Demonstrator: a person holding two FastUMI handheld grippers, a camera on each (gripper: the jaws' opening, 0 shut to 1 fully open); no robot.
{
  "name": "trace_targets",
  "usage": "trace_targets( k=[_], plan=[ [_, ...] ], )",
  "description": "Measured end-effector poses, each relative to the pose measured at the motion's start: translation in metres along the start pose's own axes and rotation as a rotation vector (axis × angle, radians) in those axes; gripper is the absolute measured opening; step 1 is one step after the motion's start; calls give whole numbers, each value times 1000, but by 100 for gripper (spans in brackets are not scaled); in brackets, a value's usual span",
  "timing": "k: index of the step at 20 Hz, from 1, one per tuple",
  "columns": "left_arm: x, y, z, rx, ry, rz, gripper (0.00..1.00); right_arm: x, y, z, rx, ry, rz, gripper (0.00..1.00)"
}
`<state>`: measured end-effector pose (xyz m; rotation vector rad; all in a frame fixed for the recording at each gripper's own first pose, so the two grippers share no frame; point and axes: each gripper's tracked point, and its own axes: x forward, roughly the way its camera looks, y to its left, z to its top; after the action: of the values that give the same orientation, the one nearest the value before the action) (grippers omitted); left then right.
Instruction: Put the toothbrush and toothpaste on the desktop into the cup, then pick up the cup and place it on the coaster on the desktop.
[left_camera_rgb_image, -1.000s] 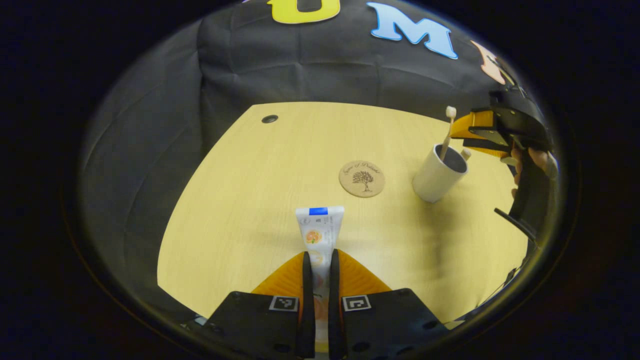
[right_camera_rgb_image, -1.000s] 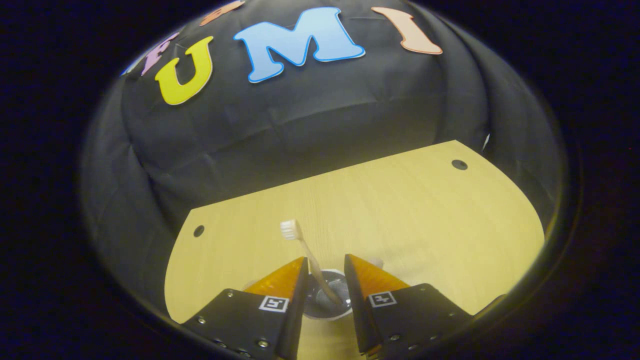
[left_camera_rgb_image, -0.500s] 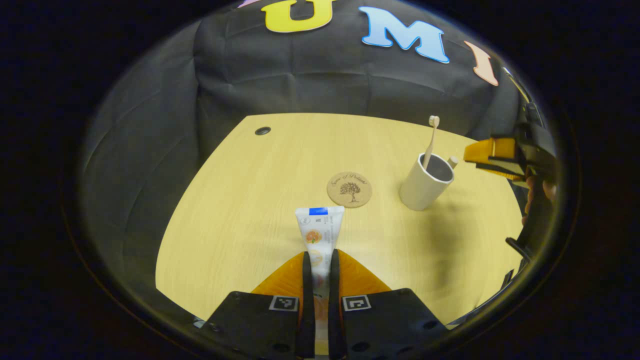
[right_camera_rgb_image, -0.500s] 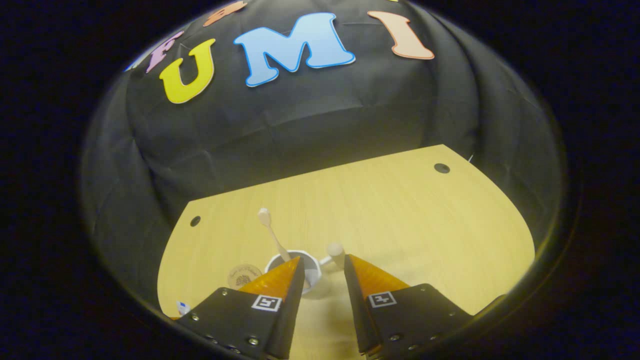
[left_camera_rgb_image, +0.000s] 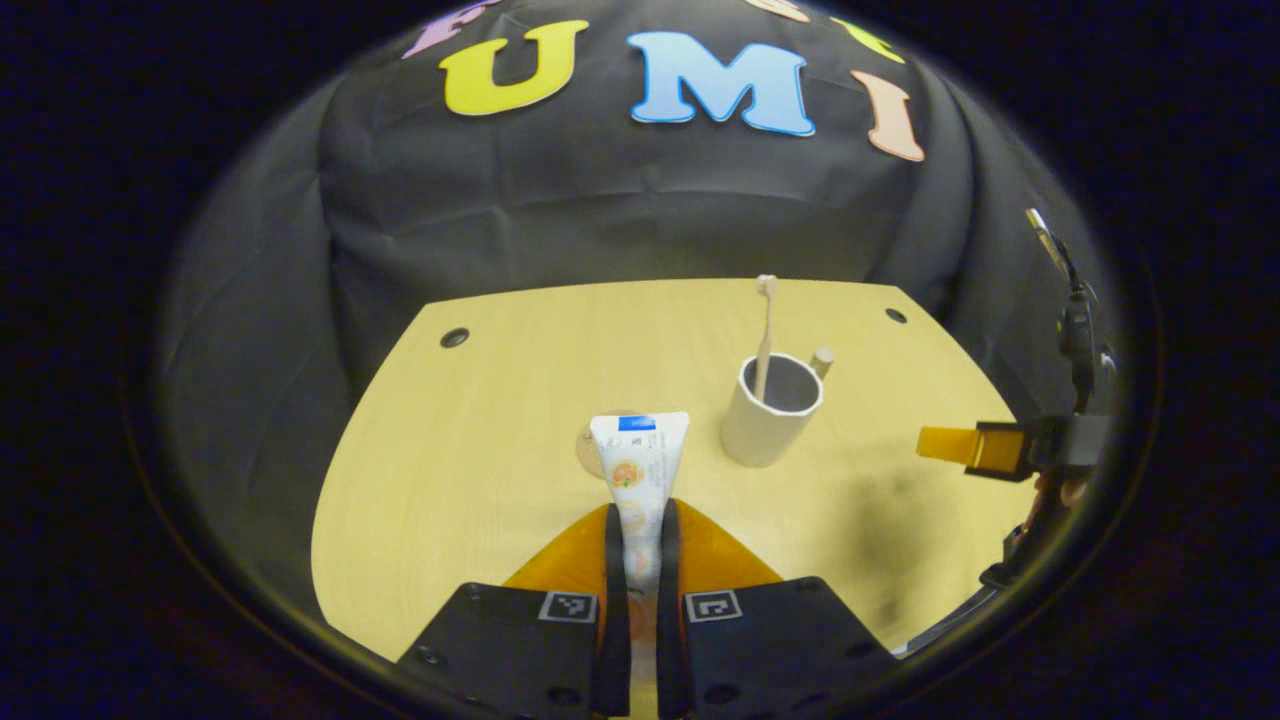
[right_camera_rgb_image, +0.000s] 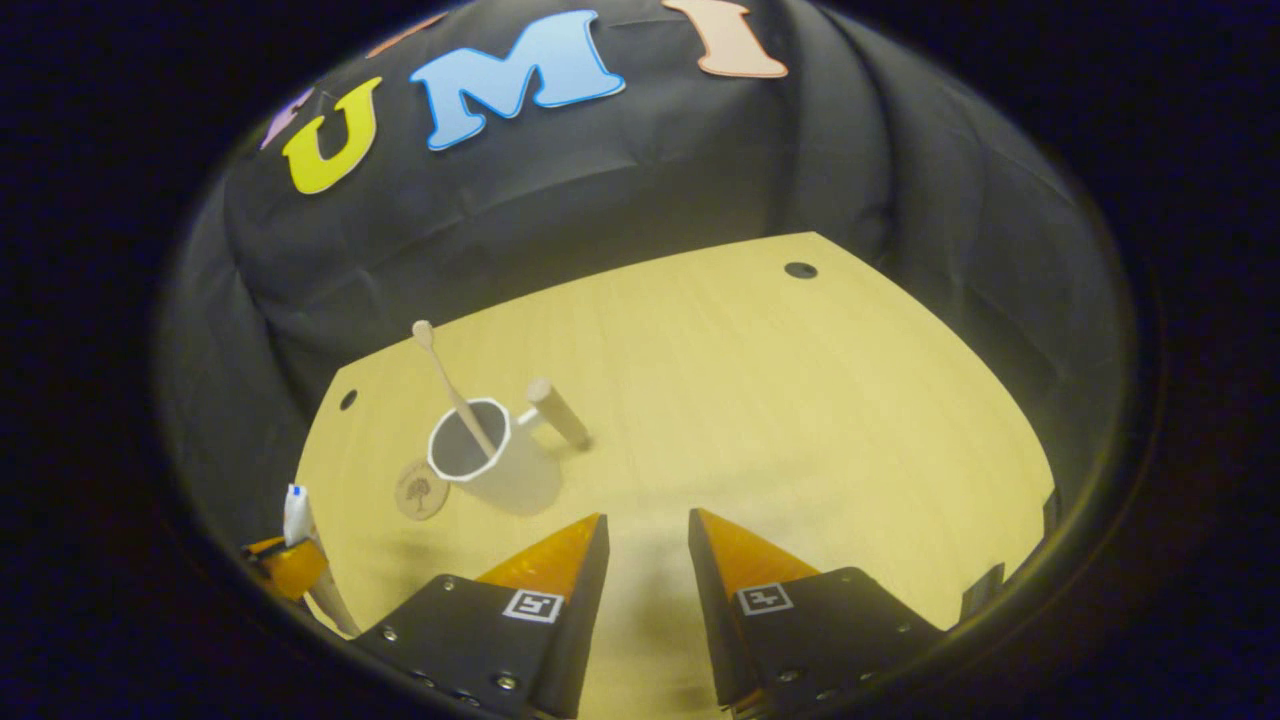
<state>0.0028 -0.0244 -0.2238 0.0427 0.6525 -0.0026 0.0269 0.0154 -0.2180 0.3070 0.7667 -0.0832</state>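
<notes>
My left gripper (left_camera_rgb_image: 640, 520) is shut on a white toothpaste tube (left_camera_rgb_image: 640, 465), which sticks out forward above the table. Behind the tube's tip peeks the round cork coaster (left_camera_rgb_image: 583, 450). A white cup (left_camera_rgb_image: 768, 410) with a wooden handle stands right of it, and a toothbrush (left_camera_rgb_image: 765, 330) leans inside, head up. In the right gripper view the cup (right_camera_rgb_image: 490, 465), the toothbrush (right_camera_rgb_image: 445, 375) and the coaster (right_camera_rgb_image: 420, 490) lie to the left of my right gripper (right_camera_rgb_image: 645, 535), which is open and holds nothing. The left gripper (right_camera_rgb_image: 290, 560) with the tube shows at the far left edge.
The light wooden table (left_camera_rgb_image: 500, 400) has small dark cable holes near its back corners (left_camera_rgb_image: 454, 337). The right gripper (left_camera_rgb_image: 975, 447), held by a hand, hovers at the table's right side in the left gripper view. Black cloth walls the back.
The right gripper has drawn back and to the right, away from the cup, leaving the toothbrush in it. The left gripper, holding the tube, has swung so the coaster is now behind the tube.
</notes>
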Motion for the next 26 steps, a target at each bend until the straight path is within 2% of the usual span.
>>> trace_targets(
  k=[8, 13, 18, 26],
  plan=[
    [35, -101, 82, 252, -182, -166, 18, -44, -79, -22, 116, 30, -133, 48],
    [79, -153, 109, 348, -262, -228, 18, -57, -110, -36, 166, 50, -208, 48],
    [103, -175, 124, 389, -298, -263, 18, -75, -132, -50, 181, 72, -261, 48],
    [149, -180, 136, 440, -313, -295, 18, -81, -146, -63, 223, 113, -303, 48]
  ],
)
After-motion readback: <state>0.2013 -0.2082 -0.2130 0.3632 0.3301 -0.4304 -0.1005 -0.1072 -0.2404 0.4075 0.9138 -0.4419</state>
